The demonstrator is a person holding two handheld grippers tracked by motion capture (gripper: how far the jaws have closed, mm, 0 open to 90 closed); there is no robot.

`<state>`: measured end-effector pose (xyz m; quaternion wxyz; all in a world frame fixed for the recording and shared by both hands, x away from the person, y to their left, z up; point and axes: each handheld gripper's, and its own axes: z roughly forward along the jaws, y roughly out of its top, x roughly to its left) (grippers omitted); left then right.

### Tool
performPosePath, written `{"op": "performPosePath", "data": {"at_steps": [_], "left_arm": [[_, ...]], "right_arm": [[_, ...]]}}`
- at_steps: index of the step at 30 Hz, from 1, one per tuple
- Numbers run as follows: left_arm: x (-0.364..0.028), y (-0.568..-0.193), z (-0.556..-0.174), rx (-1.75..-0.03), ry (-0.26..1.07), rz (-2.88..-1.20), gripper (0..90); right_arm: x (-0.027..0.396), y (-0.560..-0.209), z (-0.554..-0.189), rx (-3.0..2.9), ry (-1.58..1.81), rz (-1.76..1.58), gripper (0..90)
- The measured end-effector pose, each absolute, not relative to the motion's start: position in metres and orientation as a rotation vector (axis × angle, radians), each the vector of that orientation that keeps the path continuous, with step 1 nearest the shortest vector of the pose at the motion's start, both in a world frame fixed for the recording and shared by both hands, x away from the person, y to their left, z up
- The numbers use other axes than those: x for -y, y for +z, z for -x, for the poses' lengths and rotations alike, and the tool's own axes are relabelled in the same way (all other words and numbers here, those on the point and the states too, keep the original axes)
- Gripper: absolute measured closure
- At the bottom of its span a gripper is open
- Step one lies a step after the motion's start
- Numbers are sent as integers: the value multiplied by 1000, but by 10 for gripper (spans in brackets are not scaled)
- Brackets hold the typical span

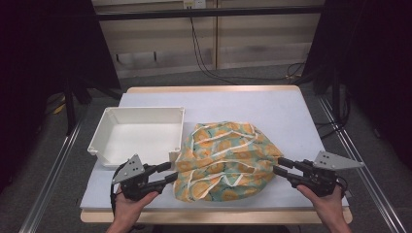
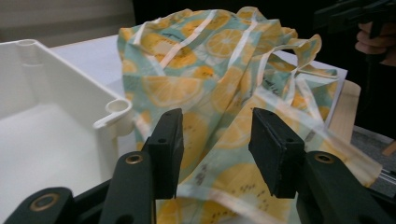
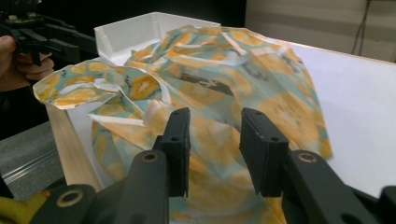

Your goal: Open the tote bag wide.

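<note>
White tabletop [image 1: 291,111]: crumpled lemon-print cloth [image 1: 226,160] lies between left gripper [image 1: 171,172] and right gripper [image 1: 278,165], both gaping, empty, equally near its opposite edges.

Cloth [image 2: 219,93] bottom cut off by frame edge, tray [image 2: 51,140] left part cropped, cloth's underside hidden.

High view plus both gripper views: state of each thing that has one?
Lemon-print cloth: crumpled in a heap on the table, right of the bin.
White bin: upright, empty.
Left gripper: jaws open at the cloth's left edge, not clamped.
Right gripper: jaws open at the cloth's right edge, not clamped.
</note>
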<state>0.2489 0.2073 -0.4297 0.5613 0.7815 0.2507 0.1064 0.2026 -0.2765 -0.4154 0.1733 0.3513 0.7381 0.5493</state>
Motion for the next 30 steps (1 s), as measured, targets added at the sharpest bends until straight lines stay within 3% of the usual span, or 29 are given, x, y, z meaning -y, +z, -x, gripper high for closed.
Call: {"op": "performPosePath", "data": {"at_steps": [8,10,12,13,30], "left_arm": [[-181,-422,-254,-507,182,-1871,568],[-175,-420,-256,-495,174,-1871,528],[-169,-420,-259,-468,174,-1893,536],[-163,-420,-261,-456,158,-1901,551],[-94,-409,-283,-316,78,-1941,619]], "right_arm": [[257,-410,-221,-2158,1560,-933,676],[255,-409,-226,-2160,1570,-939,676],[253,-409,-228,-2167,1567,-927,666],[249,-408,-233,-2169,1569,-913,597],[229,-406,-274,-2248,1485,-872,586]]}}
